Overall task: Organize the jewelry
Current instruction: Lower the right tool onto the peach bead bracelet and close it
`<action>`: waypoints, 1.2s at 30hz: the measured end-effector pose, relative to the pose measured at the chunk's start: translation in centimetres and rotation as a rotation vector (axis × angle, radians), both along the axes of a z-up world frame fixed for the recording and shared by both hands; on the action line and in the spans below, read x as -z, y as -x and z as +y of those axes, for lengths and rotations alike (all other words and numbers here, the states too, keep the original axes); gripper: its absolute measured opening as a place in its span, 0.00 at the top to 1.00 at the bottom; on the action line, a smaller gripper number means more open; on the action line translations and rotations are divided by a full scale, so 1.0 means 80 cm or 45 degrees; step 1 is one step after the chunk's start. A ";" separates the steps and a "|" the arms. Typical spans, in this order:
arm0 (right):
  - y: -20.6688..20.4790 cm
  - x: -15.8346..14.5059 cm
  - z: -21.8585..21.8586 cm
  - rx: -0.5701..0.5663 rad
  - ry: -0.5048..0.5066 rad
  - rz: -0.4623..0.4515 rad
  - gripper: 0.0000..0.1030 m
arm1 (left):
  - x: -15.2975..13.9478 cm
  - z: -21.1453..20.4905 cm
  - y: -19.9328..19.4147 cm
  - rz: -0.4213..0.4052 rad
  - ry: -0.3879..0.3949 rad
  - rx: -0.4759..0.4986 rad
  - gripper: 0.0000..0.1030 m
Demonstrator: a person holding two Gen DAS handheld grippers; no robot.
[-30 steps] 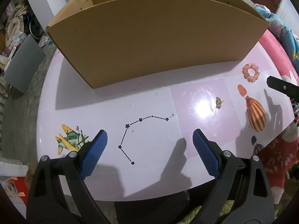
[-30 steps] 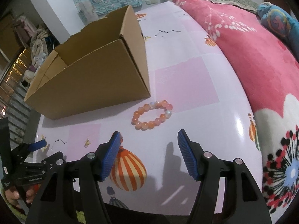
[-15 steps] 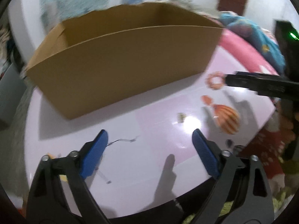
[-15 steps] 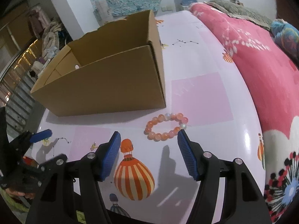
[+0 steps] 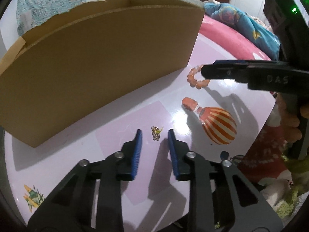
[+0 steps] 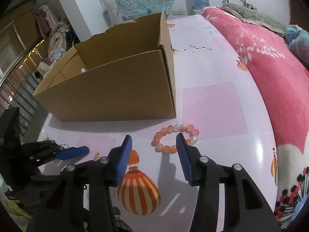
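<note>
My left gripper [image 5: 154, 133] sits parted around a small beaded charm [image 5: 156, 132] on the pink tablecloth [image 5: 108, 127], in front of the cardboard box [image 5: 92, 63]. My right gripper [image 6: 154, 141] is spread wide, its right fingertip overlapping the orange bead bracelet [image 6: 174, 138] beside the box's corner.

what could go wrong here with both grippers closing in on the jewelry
The small trinket lies flat and tiny between the left gripper fingers, so the pads may skid over it. The right gripper straddles only part of the orange bead bracelet, which may roll away toward the cardboard box.
</note>
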State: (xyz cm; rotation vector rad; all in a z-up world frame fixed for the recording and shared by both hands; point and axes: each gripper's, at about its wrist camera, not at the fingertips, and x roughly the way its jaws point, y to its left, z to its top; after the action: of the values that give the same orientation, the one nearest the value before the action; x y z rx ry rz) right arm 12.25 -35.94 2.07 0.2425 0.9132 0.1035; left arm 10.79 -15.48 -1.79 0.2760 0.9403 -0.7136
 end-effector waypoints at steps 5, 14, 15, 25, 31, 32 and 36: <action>-0.002 0.003 -0.005 0.010 -0.017 -0.002 0.55 | 0.000 -0.007 0.002 -0.058 -0.046 0.037 0.87; 0.001 0.003 -0.009 -0.010 -0.043 -0.013 0.55 | -0.003 0.001 0.002 -0.088 -0.063 0.047 0.98; 0.001 0.002 -0.007 -0.018 -0.041 -0.013 0.55 | -0.003 0.005 0.002 -0.085 -0.058 0.040 0.98; -0.020 0.009 0.016 -0.068 0.052 0.015 0.64 | -0.002 0.038 -0.002 -0.065 -0.048 -0.062 0.98; -0.033 0.029 0.028 -0.046 0.168 0.115 0.78 | -0.001 0.049 -0.003 -0.065 -0.027 -0.106 0.98; -0.033 0.029 0.030 -0.041 0.188 0.103 0.82 | -0.001 0.050 -0.003 -0.066 -0.022 -0.110 0.98; -0.029 0.025 0.024 0.002 0.156 0.096 0.91 | 0.000 0.058 -0.003 -0.063 -0.001 -0.120 0.99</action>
State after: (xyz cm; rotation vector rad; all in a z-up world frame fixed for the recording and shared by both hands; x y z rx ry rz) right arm 14.55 -34.01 0.06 0.1337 0.9904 0.0371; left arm 11.05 -10.81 -1.79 0.2476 0.9010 -0.6176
